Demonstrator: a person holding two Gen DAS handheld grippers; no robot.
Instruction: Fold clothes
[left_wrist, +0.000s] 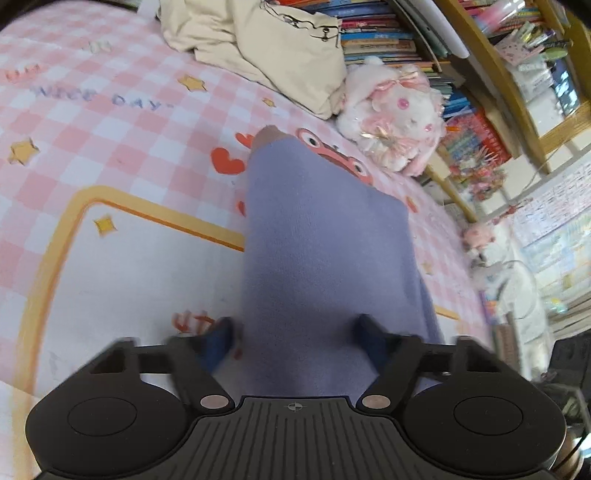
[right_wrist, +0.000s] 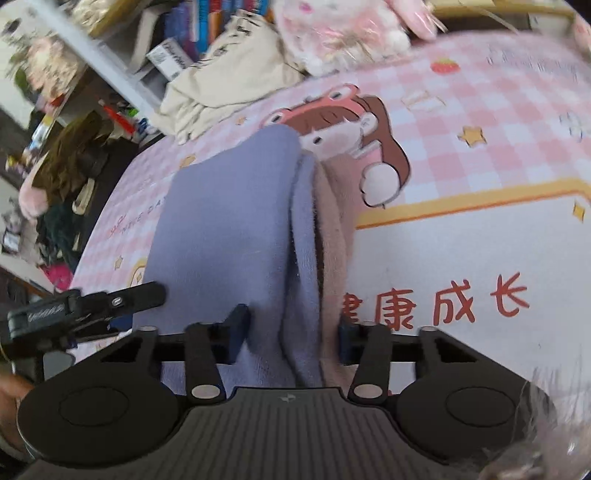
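Observation:
A purple-blue garment with a pinkish-beige lining (left_wrist: 317, 236) lies folded into a long strip on the pink checked play mat (left_wrist: 110, 122). In the left wrist view my left gripper (left_wrist: 293, 336) is open, its fingers on either side of the strip's near end. In the right wrist view the same garment (right_wrist: 221, 229) shows its layered edge and beige lining (right_wrist: 332, 221). My right gripper (right_wrist: 291, 332) is open too, with the cloth's near end between its fingers. The left gripper's body (right_wrist: 74, 306) shows at the left edge of the right wrist view.
A cream garment (left_wrist: 273, 48) lies crumpled at the mat's far edge beside a white and pink plush toy (left_wrist: 399, 110). Bookshelves (left_wrist: 388, 33) full of books stand behind them. Clutter and a dark plush toy (right_wrist: 70, 155) sit off the mat's left side.

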